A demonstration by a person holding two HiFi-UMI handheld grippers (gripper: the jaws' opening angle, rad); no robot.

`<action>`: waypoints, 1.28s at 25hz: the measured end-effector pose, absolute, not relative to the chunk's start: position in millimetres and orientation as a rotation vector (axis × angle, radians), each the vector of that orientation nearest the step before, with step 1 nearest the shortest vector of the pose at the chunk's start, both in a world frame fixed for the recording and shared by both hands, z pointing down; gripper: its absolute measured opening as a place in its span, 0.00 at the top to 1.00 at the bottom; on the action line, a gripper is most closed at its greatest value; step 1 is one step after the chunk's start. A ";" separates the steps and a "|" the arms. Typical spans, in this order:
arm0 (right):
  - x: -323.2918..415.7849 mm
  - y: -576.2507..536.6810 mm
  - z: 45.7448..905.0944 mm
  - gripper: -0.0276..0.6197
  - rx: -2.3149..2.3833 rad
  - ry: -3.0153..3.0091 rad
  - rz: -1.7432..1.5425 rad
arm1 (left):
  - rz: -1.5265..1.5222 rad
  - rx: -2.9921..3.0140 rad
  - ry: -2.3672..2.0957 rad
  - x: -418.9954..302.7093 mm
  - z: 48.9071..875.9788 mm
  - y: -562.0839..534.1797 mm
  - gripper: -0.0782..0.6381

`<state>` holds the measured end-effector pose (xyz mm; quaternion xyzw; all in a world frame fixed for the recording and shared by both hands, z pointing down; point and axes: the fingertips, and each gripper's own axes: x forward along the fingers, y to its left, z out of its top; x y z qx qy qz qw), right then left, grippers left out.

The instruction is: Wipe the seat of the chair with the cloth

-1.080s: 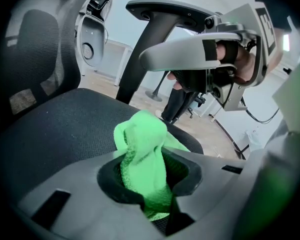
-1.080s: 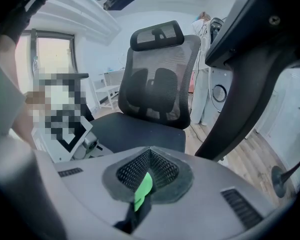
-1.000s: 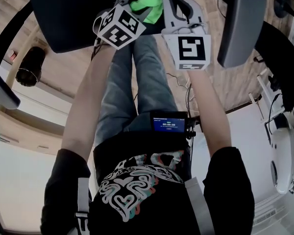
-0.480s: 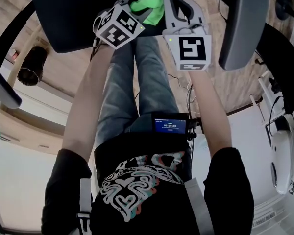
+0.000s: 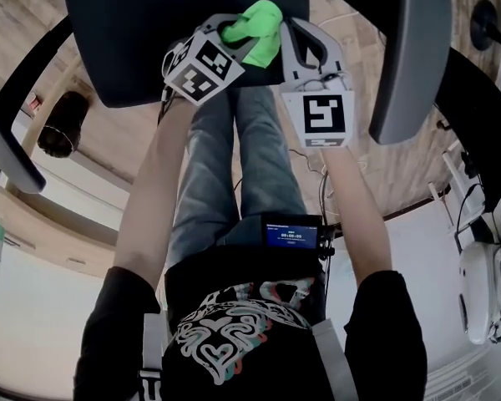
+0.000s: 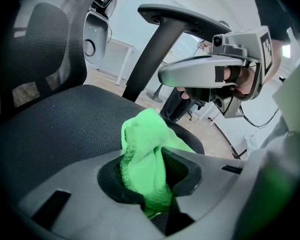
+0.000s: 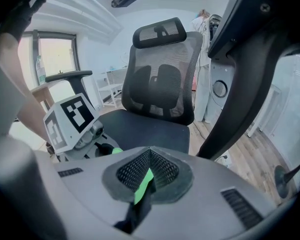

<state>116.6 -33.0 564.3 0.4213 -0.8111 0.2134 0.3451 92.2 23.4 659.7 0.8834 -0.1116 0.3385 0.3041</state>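
The black mesh chair seat [image 5: 150,32] fills the top of the head view. A bright green cloth [image 5: 256,28] is bunched at the seat's near edge, held between both grippers. My left gripper [image 5: 235,33] is shut on the cloth [image 6: 145,154], which bulges up out of its jaws just over the seat [image 6: 60,129]. My right gripper [image 5: 287,38] is close on the right, shut on a thin fold of the cloth [image 7: 142,184]. From the right gripper view, the left gripper's marker cube [image 7: 70,119] sits over the seat [image 7: 150,129].
The chair's backrest [image 7: 160,84] rises behind the seat, with grey armrests on the right [image 5: 409,48] and left [image 5: 8,153]. A black cylindrical bin [image 5: 63,124] stands on the wooden floor. A small screen device [image 5: 292,234] hangs at the person's waist. White equipment [image 5: 484,274] stands at right.
The whole view has slid down a little, so more of the seat shows. Both grippers keep their hold on the cloth at the seat's near edge.
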 end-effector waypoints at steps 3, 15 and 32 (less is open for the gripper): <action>110.8 -34.6 564.2 0.95 1.086 -2.137 0.536 | 0.900 2.328 -0.324 82.4 659.6 15.0 0.76; 115.6 -32.7 565.3 0.95 1.067 -2.109 0.530 | 0.924 2.242 -0.571 18.6 672.4 -24.0 0.76; 105.5 -30.5 566.9 0.95 1.029 -2.139 0.494 | 0.980 2.129 -0.839 -84.6 688.8 -36.0 0.76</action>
